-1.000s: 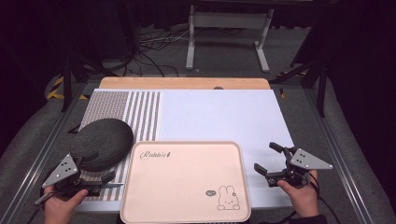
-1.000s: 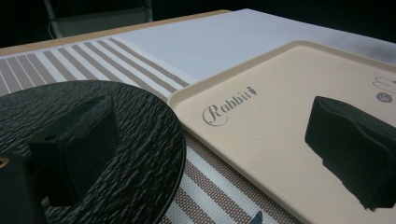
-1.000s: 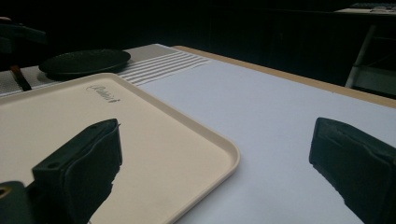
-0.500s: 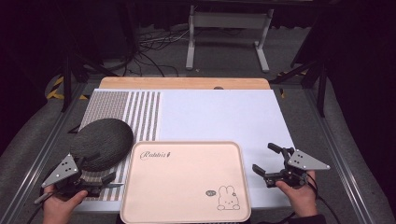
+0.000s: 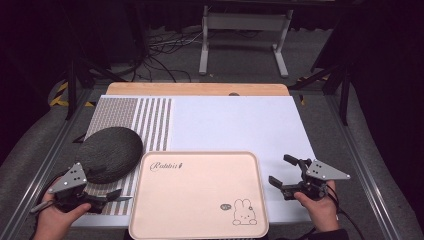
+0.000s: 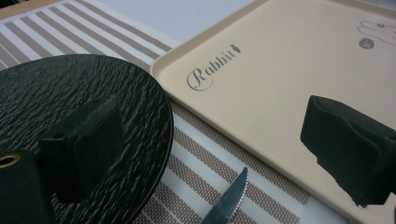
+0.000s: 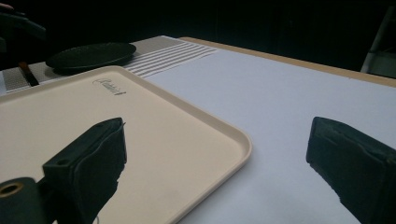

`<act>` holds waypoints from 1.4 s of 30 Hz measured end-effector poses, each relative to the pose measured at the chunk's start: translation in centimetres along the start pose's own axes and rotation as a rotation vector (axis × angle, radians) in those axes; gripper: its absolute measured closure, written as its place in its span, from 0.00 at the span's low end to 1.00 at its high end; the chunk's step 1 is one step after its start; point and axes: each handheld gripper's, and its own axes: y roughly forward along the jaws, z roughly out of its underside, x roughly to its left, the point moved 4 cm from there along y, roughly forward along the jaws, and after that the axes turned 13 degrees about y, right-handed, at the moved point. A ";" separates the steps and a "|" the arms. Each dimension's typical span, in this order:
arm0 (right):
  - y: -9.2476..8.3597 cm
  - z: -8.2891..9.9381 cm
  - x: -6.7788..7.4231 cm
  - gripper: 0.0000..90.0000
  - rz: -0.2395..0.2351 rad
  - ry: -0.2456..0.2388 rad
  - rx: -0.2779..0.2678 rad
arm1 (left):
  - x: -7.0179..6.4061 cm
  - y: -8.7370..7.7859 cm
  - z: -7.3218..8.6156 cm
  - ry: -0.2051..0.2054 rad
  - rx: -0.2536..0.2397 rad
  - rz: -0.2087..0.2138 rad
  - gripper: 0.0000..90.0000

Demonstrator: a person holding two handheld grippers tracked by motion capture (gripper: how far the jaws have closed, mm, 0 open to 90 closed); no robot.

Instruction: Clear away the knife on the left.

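A: At lower centre of the high view: table [image 5: 240, 120], white sheet, with the striped mat [image 5: 145, 117] at left. Largest loose item is the tray [image 5: 200, 200], beige, flat, raised rim, "Rabbit" print, bare. It overlaps the mat's right edge.

B: Next down?

A: Plate [image 5: 107, 154], dark, textured, on the mat at left of frame, just beside the tray's upper-left corner. Then the knife [image 6: 229, 200]: serrated tip shows at the bottom of the left gripper view, lying on the mat between plate and tray.

B: Grippers?

A: Left gripper [image 5: 102, 199] low over the mat at lower left, jaws spread wide, holding nothing; the knife lies between them. Right gripper [image 5: 284, 172] off the tray's right edge, jaws wide apart, empty.

B: Handling of the knife?

A: Judged stiff, light, thin, lying flat, so liable to slide. Take it by the handle, not the blade; handle itself is hidden here.
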 end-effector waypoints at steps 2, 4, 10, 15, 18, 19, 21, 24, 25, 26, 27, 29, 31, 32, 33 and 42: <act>0.1 0.0 0.0 0.06 -0.001 -0.002 0.002 | 0.1 -0.2 0.0 0.007 0.016 0.000 0.07; 0.2 0.0 0.0 0.07 0.001 0.002 0.007 | 0.5 -1.1 0.0 0.051 0.094 -0.018 0.10; 0.4 0.3 -0.1 0.07 0.000 0.006 0.023 | 0.7 -2.0 -0.4 0.084 0.166 0.013 0.14; 0.4 0.3 -0.2 0.07 0.002 0.011 0.028 | 0.7 -2.1 -0.6 0.100 0.204 0.038 0.14; 0.4 0.4 -0.2 0.07 0.002 0.015 0.036 | 0.8 -2.1 -0.8 0.109 0.237 0.051 0.14; 0.4 0.4 -0.2 0.07 0.001 0.016 0.037 | 0.8 -2.0 -0.8 0.114 0.249 0.059 0.14; 0.5 0.4 -0.2 0.07 0.002 0.015 0.039 | 0.9 -1.9 -0.8 0.119 0.270 0.069 0.14; 0.4 0.4 -0.2 0.07 0.000 0.016 0.035 | 0.9 -1.7 -0.7 0.122 0.293 0.085 0.15; 0.4 0.4 -0.2 0.07 0.000 0.016 0.035 | 0.9 -1.7 -0.6 0.119 0.319 0.104 0.15; 0.4 0.4 -0.2 0.07 0.000 0.016 0.034 | 0.9 -1.7 -0.5 0.120 0.333 0.118 0.18; 0.3 0.4 -0.3 0.07 0.000 0.015 0.033 | 0.8 -1.7 -0.4 0.125 0.349 0.129 0.20; 0.3 0.4 -0.3 0.07 0.001 0.018 0.033 | 0.8 -1.6 -0.2 0.132 0.374 0.141 0.19; 0.3 0.4 -0.3 0.07 0.000 0.019 0.033 | 0.9 -1.5 -0.2 0.141 0.387 0.147 0.19; 0.3 0.4 -0.3 0.07 -0.001 0.018 0.033 | 0.9 -1.4 -0.2 0.145 0.390 0.152 0.19; 0.3 0.4 -0.3 0.07 -0.001 0.018 0.032 | 0.9 -1.4 -0.1 0.151 0.399 0.154 0.19; 0.3 0.3 -0.3 0.07 -0.005 0.024 0.024 | 0.8 -0.3 0.4 0.203 0.519 0.219 0.20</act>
